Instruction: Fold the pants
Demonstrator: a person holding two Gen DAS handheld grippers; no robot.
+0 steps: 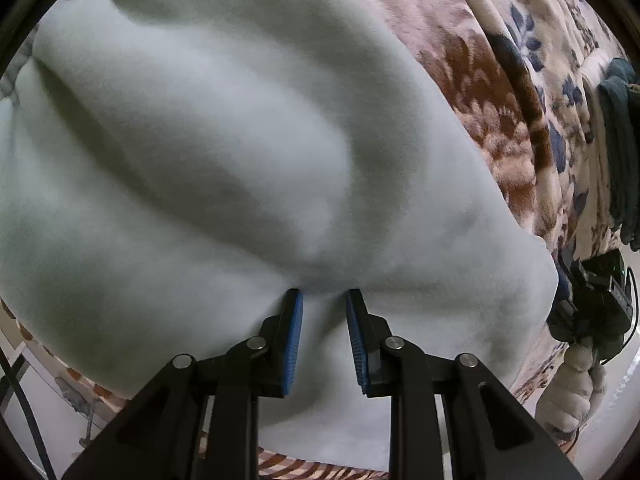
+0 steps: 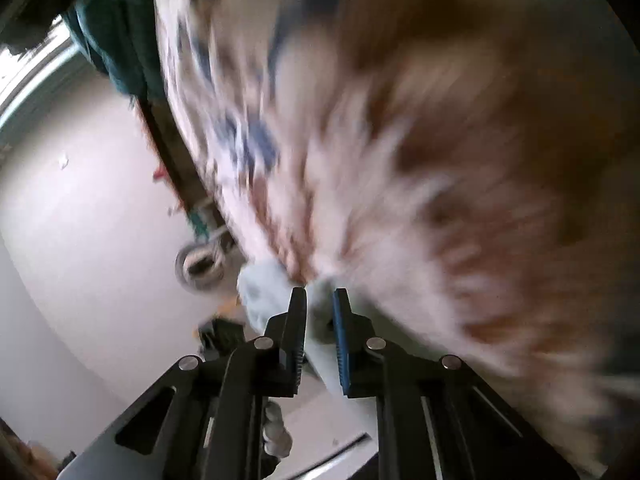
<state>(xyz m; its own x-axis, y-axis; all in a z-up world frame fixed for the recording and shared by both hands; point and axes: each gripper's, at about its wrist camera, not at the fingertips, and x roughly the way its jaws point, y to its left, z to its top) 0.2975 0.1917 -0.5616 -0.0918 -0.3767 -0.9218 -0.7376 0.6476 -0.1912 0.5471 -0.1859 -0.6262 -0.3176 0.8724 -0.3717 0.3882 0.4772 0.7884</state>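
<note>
The pale grey-green fleece pants [image 1: 224, 152] lie spread over a floral blanket and fill most of the left wrist view. My left gripper [image 1: 323, 300] points down at them, and its blue pads pinch a bunched fold near the pants' near edge. The right wrist view is blurred. There my right gripper [image 2: 320, 300] has its jaws close together with a strip of the pale pants fabric [image 2: 320, 320] caught between the pads, at the blanket's edge. A pale gloved hand [image 1: 572, 380] and the black body of the other gripper show at the right edge of the left wrist view.
A brown, pink and blue floral blanket [image 1: 500, 128] covers the surface under the pants. A dark teal garment [image 1: 620, 152] lies at its far right. Beyond the blanket's edge is pale floor [image 2: 80, 240] with a roll of tape [image 2: 200, 264].
</note>
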